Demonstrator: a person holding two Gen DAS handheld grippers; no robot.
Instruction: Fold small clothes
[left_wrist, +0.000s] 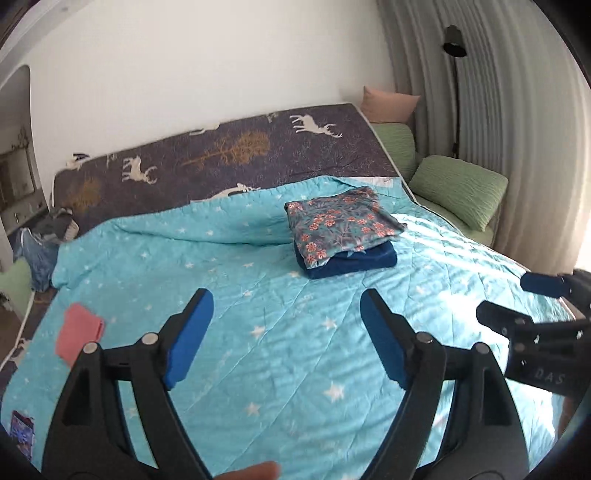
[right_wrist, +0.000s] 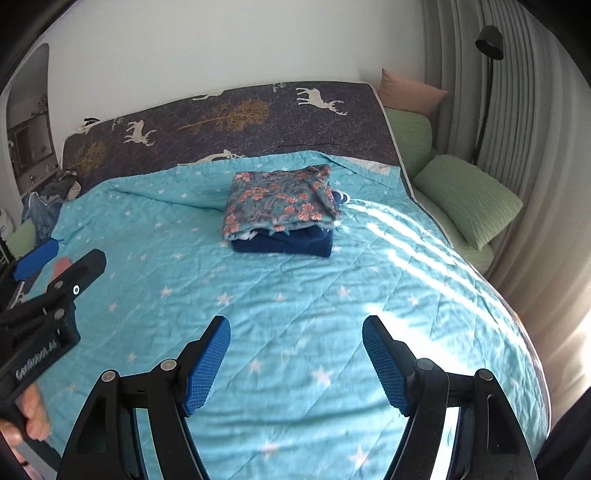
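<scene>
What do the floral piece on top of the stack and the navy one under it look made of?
Floral piece: thin matte woven fabric, probably cotton; it lies flat with crisp, sharp folds. Navy piece: looks thicker and softer, perhaps knit or fleece; its folded edge is rounded and bulky. Weave too blurred to confirm either.

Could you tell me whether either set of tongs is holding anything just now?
Nothing: the left tongs and right tongs are both open and empty above the quilt.

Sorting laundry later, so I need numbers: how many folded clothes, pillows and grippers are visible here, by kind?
Folded clothes: 2, floral piece on navy piece
Green pillows: 2
Pink pillow: 1
Grippers: 2, left gripper, right gripper
Total: 7
</scene>
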